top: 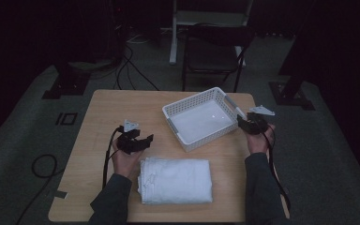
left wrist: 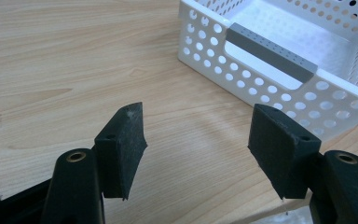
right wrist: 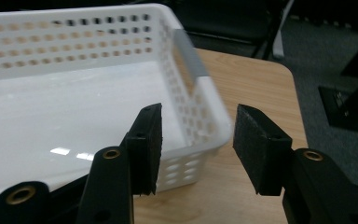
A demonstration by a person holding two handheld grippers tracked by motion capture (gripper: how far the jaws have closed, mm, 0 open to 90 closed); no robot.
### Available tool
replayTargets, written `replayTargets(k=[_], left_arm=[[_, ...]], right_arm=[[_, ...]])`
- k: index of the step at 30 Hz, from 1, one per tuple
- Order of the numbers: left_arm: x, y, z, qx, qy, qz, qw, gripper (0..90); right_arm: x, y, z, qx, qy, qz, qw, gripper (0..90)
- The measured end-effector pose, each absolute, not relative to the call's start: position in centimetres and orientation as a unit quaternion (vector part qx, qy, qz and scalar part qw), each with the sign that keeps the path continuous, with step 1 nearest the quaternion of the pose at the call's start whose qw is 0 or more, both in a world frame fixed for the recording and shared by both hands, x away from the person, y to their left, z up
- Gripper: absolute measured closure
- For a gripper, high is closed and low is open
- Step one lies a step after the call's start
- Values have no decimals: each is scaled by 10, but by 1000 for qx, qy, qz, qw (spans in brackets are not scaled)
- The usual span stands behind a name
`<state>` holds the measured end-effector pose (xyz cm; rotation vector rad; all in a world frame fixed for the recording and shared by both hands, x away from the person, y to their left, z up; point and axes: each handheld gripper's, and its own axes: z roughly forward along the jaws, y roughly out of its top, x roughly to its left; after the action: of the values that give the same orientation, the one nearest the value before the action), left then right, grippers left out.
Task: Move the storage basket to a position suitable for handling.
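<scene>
Both grippers stand apart and empty: right gripper (top: 243, 123) at the basket (top: 169, 112) corner, left gripper (top: 143, 140) beside the folded cloth (top: 176, 180). Next step, judged: grasp the cloth by its edges.

one white perforated basket (top: 201, 119) between the two grippers' fingers, one folded white towel (top: 176, 180) just beside the left fingers, one wooden desk (top: 103, 112), one dark folding chair (top: 213, 51) beyond.

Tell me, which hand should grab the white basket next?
Probably the right. The right gripper has its open fingers astride the basket's near corner, by a grey handle. The left gripper hangs farther off, over bare table.
</scene>
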<state>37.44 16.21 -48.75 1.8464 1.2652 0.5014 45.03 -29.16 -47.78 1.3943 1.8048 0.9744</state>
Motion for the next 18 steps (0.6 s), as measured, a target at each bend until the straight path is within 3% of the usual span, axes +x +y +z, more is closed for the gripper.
replayTargets(k=[8, 18], left_arm=[[375, 157, -488, 736, 500, 196, 412, 354], [375, 153, -486, 737, 497, 191, 417, 359]], right_arm=[[476, -302, -487, 564, 688, 367, 270, 546], [449, -286, -488, 517, 719, 384, 262, 580]])
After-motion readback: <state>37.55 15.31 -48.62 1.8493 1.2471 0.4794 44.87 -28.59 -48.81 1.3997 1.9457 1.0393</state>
